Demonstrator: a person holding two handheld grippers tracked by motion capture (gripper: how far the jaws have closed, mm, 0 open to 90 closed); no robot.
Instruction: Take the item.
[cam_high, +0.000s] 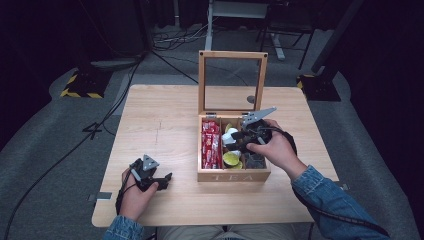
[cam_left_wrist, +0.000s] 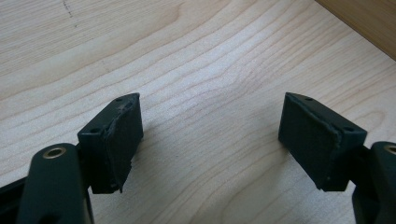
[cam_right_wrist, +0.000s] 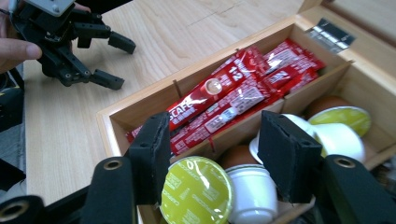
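our right gripper sits closest in its own view, black jaws partly open on either side of a lime-lidded capsule and a white capsule, and we cannot tell whether the pads touch either of them. both capsules lie in the middle compartment of the wooden tea box, together with a further white one and a lime-lidded one toward the far end. beside them, across a thin wooden divider, red coffee sachets fill the long left compartment, lying flat and stacked along its length. from the high view we see our right hand holding that gripper over the middle and right part of the box, pointing down and to the left, with the box's glass-paned lid standing upright behind it. the box stands on the right half of the light wooden desk, its front face lettered tea. our left gripper rests near the front edge of the desk, well apart from the box to its left, held in our left hand. in the left gripper view its jaws stand wide with bare desk grain between them and a corner of the box at the upper right. a blue denim sleeve covers our right forearm.
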